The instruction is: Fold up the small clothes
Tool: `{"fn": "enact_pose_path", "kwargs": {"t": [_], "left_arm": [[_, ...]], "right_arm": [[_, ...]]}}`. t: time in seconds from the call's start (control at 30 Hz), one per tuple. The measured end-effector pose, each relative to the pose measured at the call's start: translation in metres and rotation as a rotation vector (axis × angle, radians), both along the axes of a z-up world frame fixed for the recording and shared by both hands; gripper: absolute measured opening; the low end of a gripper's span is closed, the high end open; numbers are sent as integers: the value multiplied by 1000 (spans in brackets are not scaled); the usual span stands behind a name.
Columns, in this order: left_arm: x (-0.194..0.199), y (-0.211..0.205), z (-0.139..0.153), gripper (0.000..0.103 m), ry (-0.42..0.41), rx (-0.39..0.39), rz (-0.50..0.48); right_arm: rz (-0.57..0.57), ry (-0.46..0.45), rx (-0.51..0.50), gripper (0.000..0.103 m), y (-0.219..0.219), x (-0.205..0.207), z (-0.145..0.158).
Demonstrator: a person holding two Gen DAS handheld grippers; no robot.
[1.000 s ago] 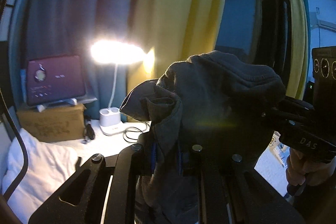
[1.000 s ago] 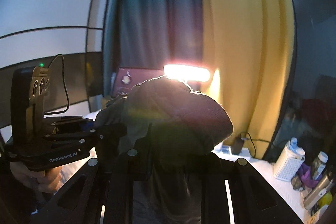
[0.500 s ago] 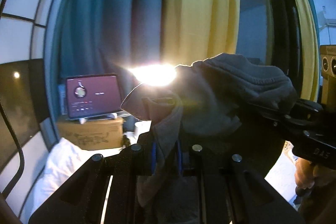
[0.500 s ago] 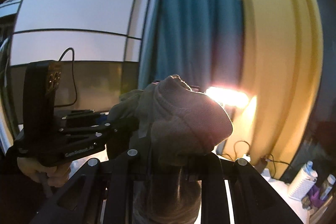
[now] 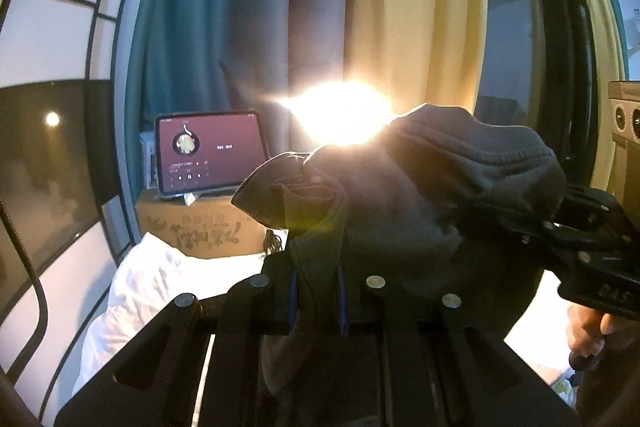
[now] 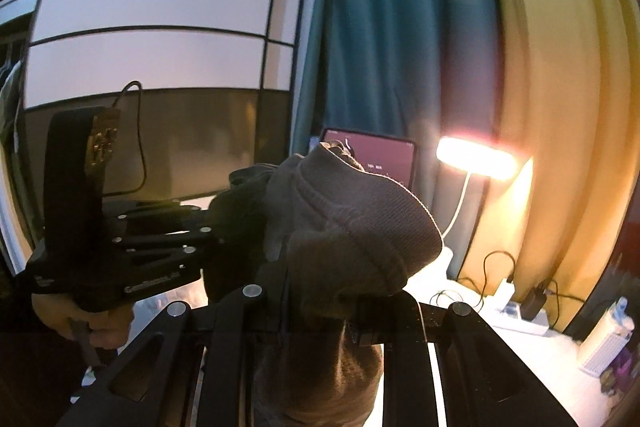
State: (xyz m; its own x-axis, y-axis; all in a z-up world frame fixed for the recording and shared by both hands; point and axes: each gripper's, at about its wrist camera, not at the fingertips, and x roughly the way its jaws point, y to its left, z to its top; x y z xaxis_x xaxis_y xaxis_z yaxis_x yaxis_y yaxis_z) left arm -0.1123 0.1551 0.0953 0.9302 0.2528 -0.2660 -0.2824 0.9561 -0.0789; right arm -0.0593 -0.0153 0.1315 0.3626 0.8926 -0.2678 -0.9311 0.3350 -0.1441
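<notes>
A small dark grey knit garment (image 5: 420,203) hangs in the air, bunched between both grippers. My left gripper (image 5: 316,291) is shut on one edge of it, the cloth squeezed between the blue pads. The same garment (image 6: 352,235) fills the middle of the right wrist view, where my right gripper (image 6: 320,303) is shut on another edge and cloth hangs below the fingers. The right gripper (image 5: 592,251) reaches in from the right in the left wrist view. The left gripper (image 6: 132,247) comes in from the left in the right wrist view, a hand under it.
A lit lamp (image 6: 476,163) glares behind the garment. A tablet (image 5: 210,157) stands on a cardboard box (image 5: 200,227). White bedding (image 5: 152,295) lies below left. Teal and yellow curtains (image 5: 320,7) hang behind. Chargers (image 6: 516,299) and bottles (image 6: 608,339) sit at the lower right.
Both grippers have swung left together with the garment still held. The lamp and tablet have slid rightward in both views, and more of the wall panels shows at left.
</notes>
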Motion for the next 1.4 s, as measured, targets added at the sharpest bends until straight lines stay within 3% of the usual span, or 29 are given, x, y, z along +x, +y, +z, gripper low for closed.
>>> {"fn": "enact_pose_path", "kwargs": {"t": [0.8, 1.4], "left_arm": [[113, 33, -45, 13, 227, -55, -52], [188, 60, -93, 13, 368, -107, -79]], "right_arm": [[-102, 207, -85, 22, 38, 125, -58], [-164, 344, -188, 22, 71, 210, -124]]}}
